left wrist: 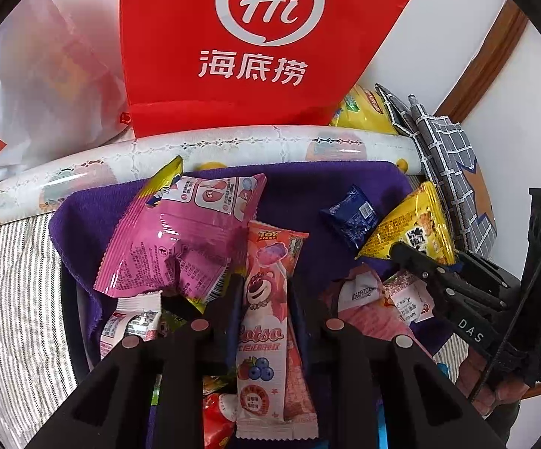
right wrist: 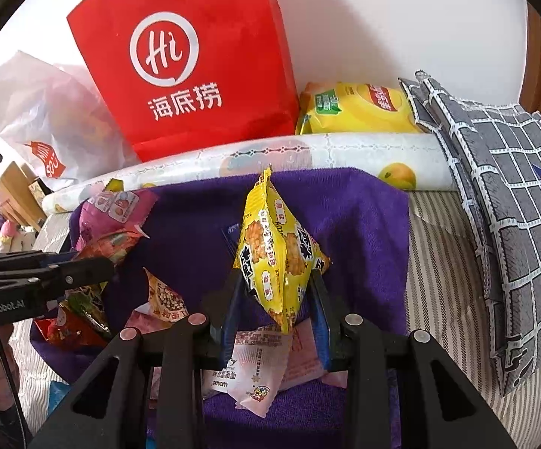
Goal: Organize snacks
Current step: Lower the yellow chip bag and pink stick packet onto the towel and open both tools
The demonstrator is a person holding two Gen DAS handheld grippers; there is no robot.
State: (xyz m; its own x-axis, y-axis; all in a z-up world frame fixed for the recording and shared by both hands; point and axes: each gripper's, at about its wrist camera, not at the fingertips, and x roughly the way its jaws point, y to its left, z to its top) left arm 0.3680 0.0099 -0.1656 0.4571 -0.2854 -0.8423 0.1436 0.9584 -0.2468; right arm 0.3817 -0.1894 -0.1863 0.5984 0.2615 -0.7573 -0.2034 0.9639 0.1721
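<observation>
My left gripper [left wrist: 264, 292] is shut on a pink Lotso candy pack [left wrist: 266, 321] and holds it over the purple cloth [left wrist: 307, 187]. My right gripper [right wrist: 276, 280] is shut on a yellow snack pack [right wrist: 277, 250] and holds it upright above the cloth [right wrist: 363, 224]. The same yellow pack [left wrist: 408, 228] and the right gripper [left wrist: 420, 262] show at the right of the left wrist view. A magenta pack [left wrist: 180, 239], a small blue pack [left wrist: 352, 217] and pink-white packs [left wrist: 367, 299] lie on the cloth. The left gripper [right wrist: 94, 269] shows at the left of the right wrist view.
A red paper bag [right wrist: 195, 63] stands behind the cloth, with a white plastic bag [right wrist: 46, 119] to its left and a yellow chips bag [right wrist: 360, 108] to its right. A rolled patterned sheet [right wrist: 307, 153] lies along the cloth's far edge. A grey checked cushion [right wrist: 502, 194] leans at right.
</observation>
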